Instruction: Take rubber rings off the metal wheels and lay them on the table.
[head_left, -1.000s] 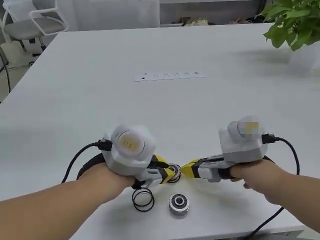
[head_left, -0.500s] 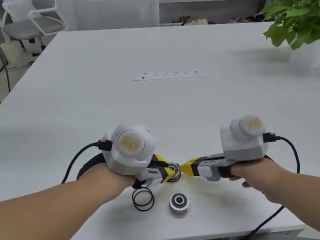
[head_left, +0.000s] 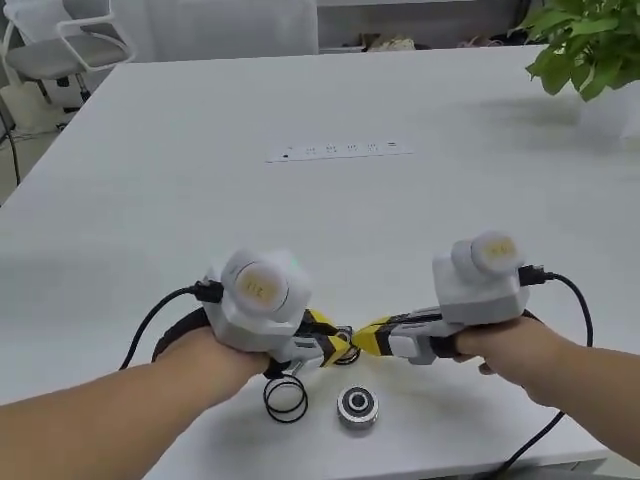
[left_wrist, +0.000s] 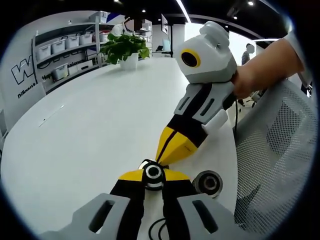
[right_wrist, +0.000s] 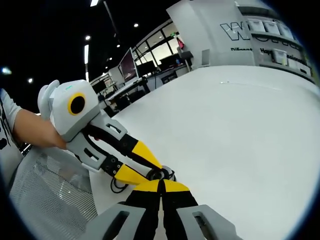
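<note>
My left gripper (left_wrist: 152, 181) is shut on a small metal wheel (left_wrist: 153, 173) and holds it just above the white table (head_left: 330, 220). The right gripper (right_wrist: 160, 183) is shut, its yellow tips touching the wheel's (right_wrist: 158, 174) rim, where a black rubber ring bulges out; whether it pinches the ring is unclear. In the head view the two grippers meet tip to tip, left (head_left: 334, 346) and right (head_left: 358, 338). A loose black rubber ring (head_left: 286, 398) and a bare metal wheel (head_left: 358, 404) lie on the table just in front of them.
The table's near edge runs close below the loose ring and wheel. A white power strip (head_left: 340, 151) lies mid-table, a green plant (head_left: 585, 50) at the far right corner, and a white chair (head_left: 70, 45) beyond the far left. A mesh chair back (left_wrist: 280, 150) stands beside the table.
The right gripper has edged left, closing the small gap to the wheel held by the left gripper. The left gripper, loose ring and bare wheel have stayed put.
</note>
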